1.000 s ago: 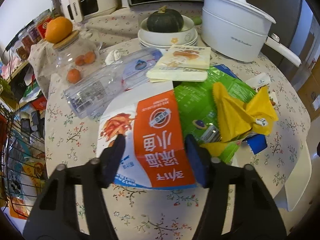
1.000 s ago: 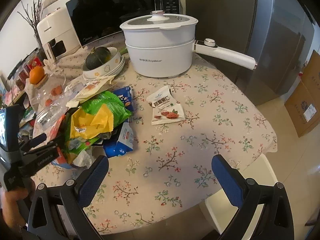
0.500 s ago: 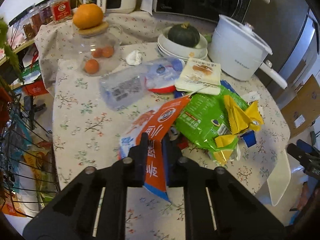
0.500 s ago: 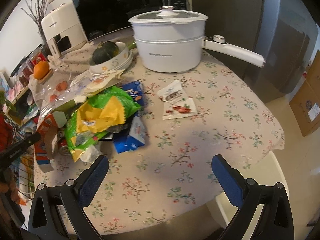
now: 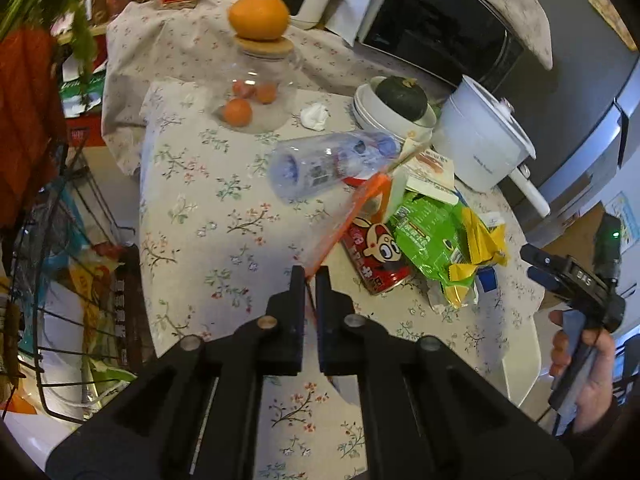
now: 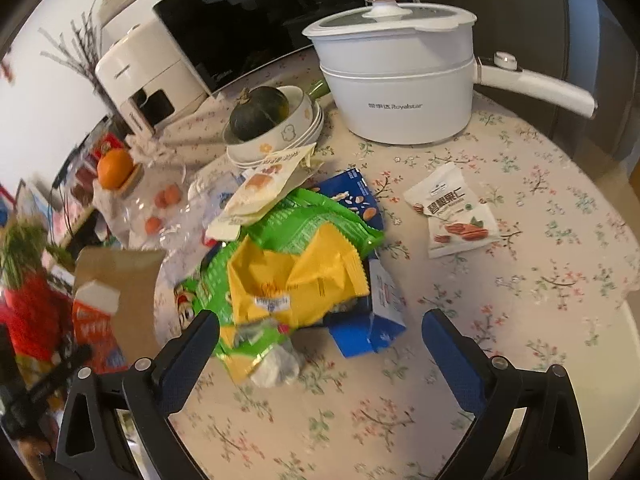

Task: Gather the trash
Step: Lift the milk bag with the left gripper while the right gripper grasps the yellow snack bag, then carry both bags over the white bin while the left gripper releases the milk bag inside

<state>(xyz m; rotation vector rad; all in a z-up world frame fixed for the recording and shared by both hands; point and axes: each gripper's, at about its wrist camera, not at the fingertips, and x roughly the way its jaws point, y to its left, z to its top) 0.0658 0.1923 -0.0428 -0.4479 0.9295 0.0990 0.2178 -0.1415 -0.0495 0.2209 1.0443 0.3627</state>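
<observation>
Left wrist view: my left gripper [image 5: 310,280] has just been closing and its jaws now pinch the edge of the orange-and-white packet [image 5: 352,216], which hangs lifted off the surface [image 5: 208,216] and stretches away from the fingers towards the trash pile. Just past the packet lies a red can [image 5: 376,256] on its side with a cartoon face, touching the green bag [image 5: 428,240] and the yellow wrapper [image 5: 480,240] on top of it. Behind the can a clear plastic bottle [image 5: 332,164] lies on its side, and further back stand a glass jar [image 5: 256,92] with an orange [image 5: 259,16] on its lid, a stack of bowls holding a dark squash [image 5: 402,94], and a white pot [image 5: 480,144]. At the right edge a hand [image 5: 588,376] holds the other tool.

Right wrist view: my right gripper [image 6: 320,332] has its jaws spread wide with nothing between the pads, hovering over the near edge of the pile. Directly ahead sit the yellow wrapper [image 6: 296,280] over the green bag [image 6: 312,220], with a blue carton [image 6: 372,320] beside them and a crumpled clear wrapper [image 6: 276,364] nearest me. A white nut packet [image 6: 452,212] lies apart to the right. The lifted orange packet [image 6: 96,320] shows blurred at the left.
</observation>
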